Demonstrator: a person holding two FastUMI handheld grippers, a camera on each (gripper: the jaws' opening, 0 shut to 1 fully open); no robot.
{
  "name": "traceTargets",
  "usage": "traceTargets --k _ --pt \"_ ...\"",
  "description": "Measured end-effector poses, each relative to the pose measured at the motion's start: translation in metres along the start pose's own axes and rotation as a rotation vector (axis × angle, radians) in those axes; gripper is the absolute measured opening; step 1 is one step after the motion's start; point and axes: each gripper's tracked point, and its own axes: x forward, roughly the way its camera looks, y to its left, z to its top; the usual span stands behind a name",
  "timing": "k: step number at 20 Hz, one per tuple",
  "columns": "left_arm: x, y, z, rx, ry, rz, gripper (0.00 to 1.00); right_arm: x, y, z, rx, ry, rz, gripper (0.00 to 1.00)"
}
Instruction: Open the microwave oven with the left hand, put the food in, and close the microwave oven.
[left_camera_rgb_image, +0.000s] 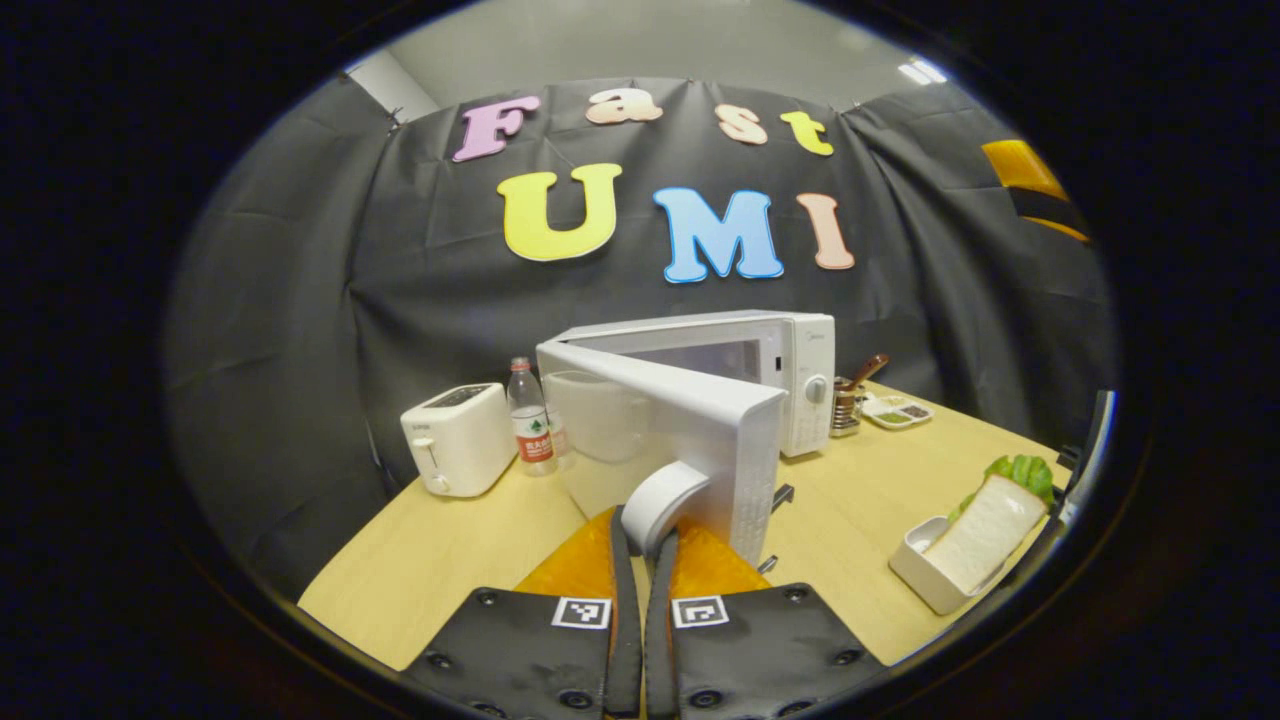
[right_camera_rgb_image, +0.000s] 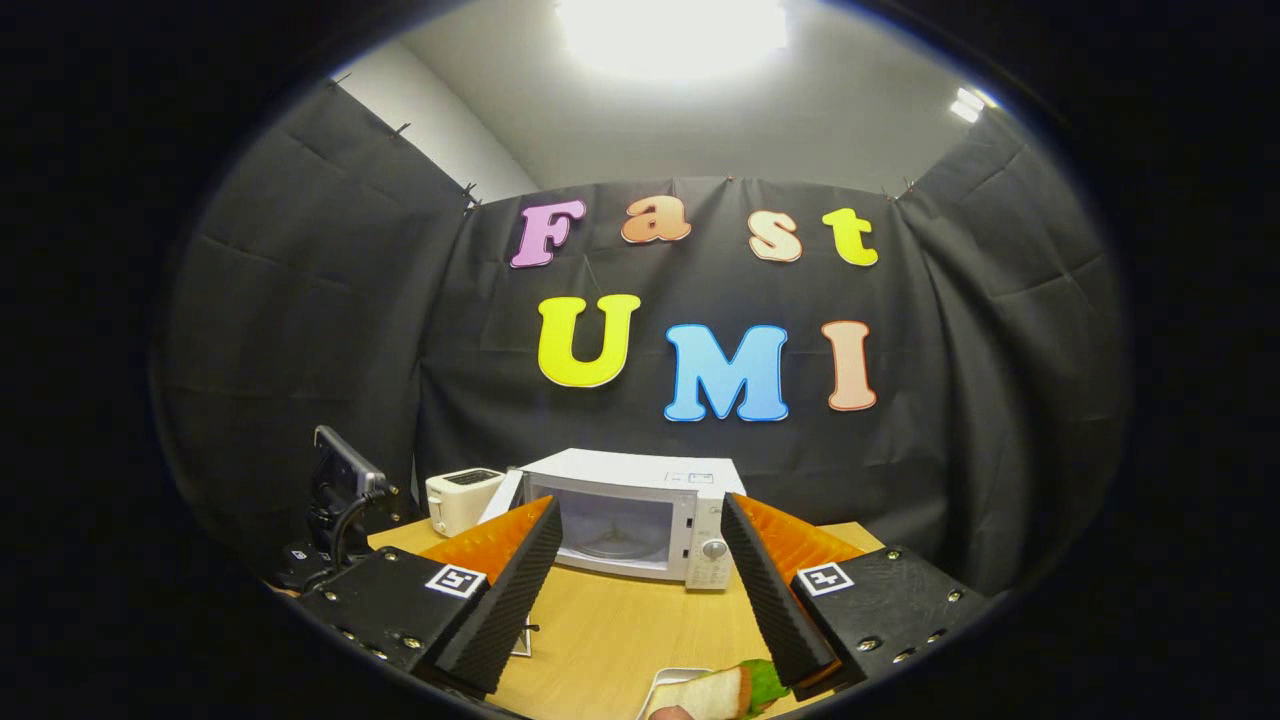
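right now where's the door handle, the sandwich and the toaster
door handle (left_camera_rgb_image: 662, 500): left gripper view, its rounded white face
sandwich (left_camera_rgb_image: 985, 530): left gripper view, the bread slice
toaster (left_camera_rgb_image: 458, 440): left gripper view, its front side

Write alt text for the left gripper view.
The left gripper is shut on the handle of the microwave, its door swung open. On the table: toaster, water bottle, sandwich in a white dish.

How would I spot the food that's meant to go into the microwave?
Find the white microwave with its door swung open on the wooden table. Right of it, near the table's edge, sits a small white tray holding a sandwich: pale bread with green lettuce, the only food here.
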Motion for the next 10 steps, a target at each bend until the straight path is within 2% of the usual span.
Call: traceTargets --k 10 --pt "-0.013 0.057 -0.012 -0.007 -0.022 -0.046 0.09 0.009 0.057 -0.004 -0.001 -0.001 -0.035 0.97"
